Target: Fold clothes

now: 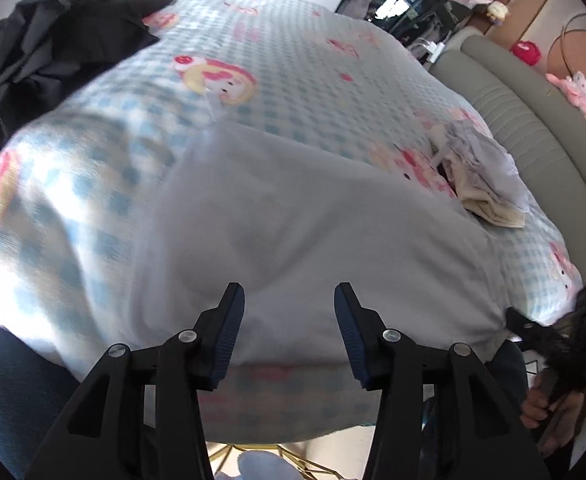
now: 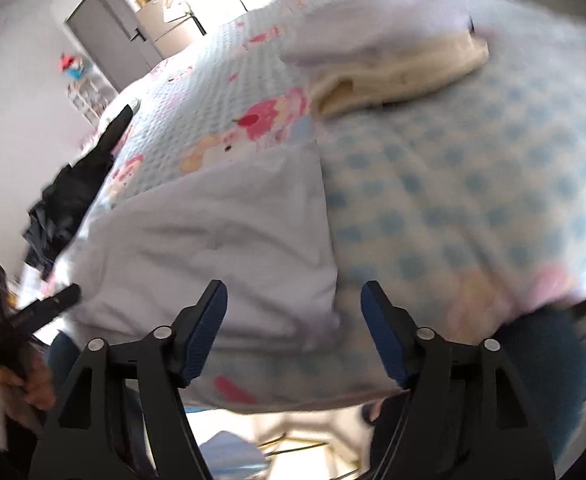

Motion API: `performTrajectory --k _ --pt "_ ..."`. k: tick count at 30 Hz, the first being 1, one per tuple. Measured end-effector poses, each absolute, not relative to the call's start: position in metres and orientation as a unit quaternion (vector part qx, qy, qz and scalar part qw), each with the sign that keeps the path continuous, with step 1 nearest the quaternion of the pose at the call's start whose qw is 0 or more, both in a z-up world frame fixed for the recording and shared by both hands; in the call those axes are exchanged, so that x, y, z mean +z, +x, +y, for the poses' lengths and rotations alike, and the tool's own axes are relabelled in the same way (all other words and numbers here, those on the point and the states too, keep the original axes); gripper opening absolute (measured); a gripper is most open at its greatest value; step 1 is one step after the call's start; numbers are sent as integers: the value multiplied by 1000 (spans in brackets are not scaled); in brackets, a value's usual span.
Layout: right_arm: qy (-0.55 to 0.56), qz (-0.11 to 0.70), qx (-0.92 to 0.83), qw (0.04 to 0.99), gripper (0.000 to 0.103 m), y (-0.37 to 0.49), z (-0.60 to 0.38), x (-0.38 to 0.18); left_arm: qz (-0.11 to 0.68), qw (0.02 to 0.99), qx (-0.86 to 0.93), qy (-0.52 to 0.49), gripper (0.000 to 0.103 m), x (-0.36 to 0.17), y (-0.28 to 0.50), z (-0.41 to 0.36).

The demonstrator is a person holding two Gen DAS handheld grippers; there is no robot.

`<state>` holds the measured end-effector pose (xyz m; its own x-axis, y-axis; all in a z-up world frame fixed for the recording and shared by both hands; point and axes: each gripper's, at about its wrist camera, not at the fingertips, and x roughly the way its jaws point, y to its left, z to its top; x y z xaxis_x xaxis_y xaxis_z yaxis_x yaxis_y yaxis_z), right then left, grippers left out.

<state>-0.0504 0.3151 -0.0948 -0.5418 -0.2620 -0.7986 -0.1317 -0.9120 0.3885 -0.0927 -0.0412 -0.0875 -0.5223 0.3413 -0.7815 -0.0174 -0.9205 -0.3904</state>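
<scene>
The pale grey-white cotton garment [image 1: 293,216] lies spread flat on the blue-and-white checked bedspread with pink cartoon prints [image 1: 285,48], directly ahead of and beneath both sets of fingers. Its long axis runs across the near edge of the bed, from one hand toward the other.

The left gripper [image 1: 289,328] hangs over the middle of the near hem with its jaws apart and nothing between the blue pads. The right gripper [image 2: 293,332] stands wider open, also empty, poised over the garment's right-hand edge, where the cloth ends just inside its left finger and bare bedspread lies under the right one. So the right hand looks nearer to a corner, while the left sits over mid-cloth; the coming fold likely turns on each finding an edge along that near hem.

Counted: one pale garment laid out; one heap of crumpled black clothing [image 1: 53,52] far ahead to the left of the left fingers; one pile of folded white and cream clothes [image 1: 481,176] ahead to the right; two grippers.
</scene>
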Motion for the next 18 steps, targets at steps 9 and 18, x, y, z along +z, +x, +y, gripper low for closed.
performTrajectory --k 9,18 --pt "450 -257 -854 41 74 -61 318 -111 -81 198 852 -477 49 -72 -100 50" --pt "481 -228 -844 74 36 -84 302 -119 -117 196 835 -501 49 -88 -107 68"
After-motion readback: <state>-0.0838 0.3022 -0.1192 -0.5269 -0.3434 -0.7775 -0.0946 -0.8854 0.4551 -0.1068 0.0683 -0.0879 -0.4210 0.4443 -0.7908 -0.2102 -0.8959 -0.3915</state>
